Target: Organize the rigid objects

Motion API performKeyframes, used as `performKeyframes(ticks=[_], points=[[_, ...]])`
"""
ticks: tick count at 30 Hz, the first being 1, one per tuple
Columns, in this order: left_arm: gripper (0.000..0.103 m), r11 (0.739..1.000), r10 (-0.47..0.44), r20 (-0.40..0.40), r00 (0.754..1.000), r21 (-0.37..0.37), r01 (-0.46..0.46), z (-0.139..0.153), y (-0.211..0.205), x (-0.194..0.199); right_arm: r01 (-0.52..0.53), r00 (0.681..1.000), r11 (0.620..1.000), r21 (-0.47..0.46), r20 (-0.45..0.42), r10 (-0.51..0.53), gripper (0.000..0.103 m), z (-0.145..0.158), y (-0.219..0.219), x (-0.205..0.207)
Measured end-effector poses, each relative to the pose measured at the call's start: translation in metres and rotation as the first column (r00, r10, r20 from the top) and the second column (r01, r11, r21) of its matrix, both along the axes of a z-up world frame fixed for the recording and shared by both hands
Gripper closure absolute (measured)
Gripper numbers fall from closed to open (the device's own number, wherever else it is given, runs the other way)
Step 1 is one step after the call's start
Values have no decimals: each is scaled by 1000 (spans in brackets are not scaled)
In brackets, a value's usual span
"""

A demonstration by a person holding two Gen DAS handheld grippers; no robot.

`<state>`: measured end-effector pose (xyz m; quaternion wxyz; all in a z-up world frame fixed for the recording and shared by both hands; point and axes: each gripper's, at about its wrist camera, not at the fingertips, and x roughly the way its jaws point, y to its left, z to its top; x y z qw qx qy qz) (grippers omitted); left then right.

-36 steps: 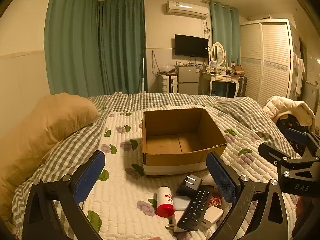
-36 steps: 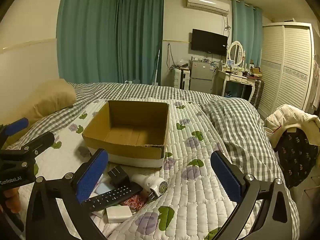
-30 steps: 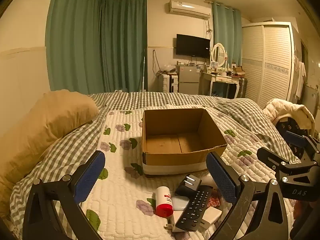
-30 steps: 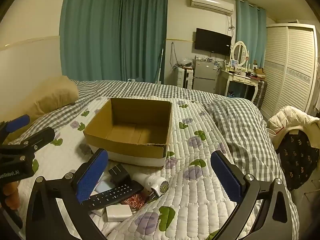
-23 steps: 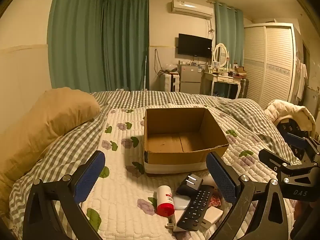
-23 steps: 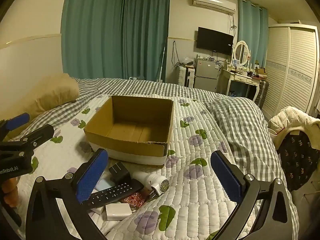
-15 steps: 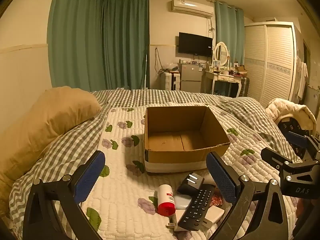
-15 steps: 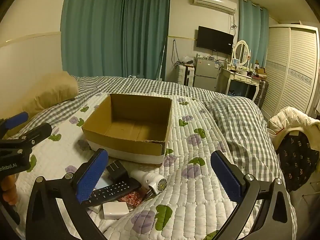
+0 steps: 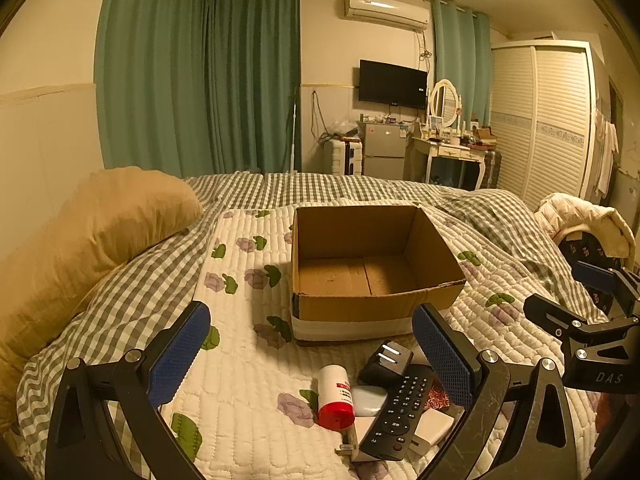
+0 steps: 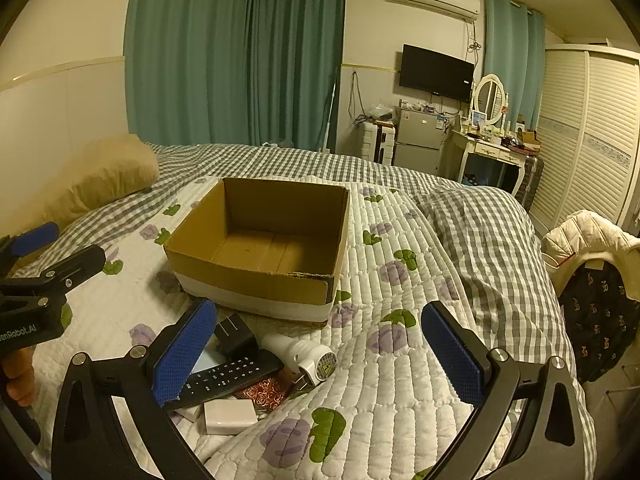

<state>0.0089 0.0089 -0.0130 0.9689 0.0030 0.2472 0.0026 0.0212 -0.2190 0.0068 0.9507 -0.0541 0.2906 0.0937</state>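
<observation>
Left gripper (image 9: pixel 312 346) and right gripper (image 10: pixel 320 342): both spread wide, holding nothing. Cardboard box (image 9: pixel 370 270): brown, open-topped, white-taped base.

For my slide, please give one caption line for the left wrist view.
Open left gripper above small items, including a black remote, before an empty cardboard box on the quilt.
</observation>
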Motion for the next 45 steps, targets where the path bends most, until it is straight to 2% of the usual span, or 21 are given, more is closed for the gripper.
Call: performKeyframes(ticks=[45], points=[[0,1000,6,-19,1000,-9,-6,-3,6,5,-50,999,999,-11,-12,50,0,-1,11,5]])
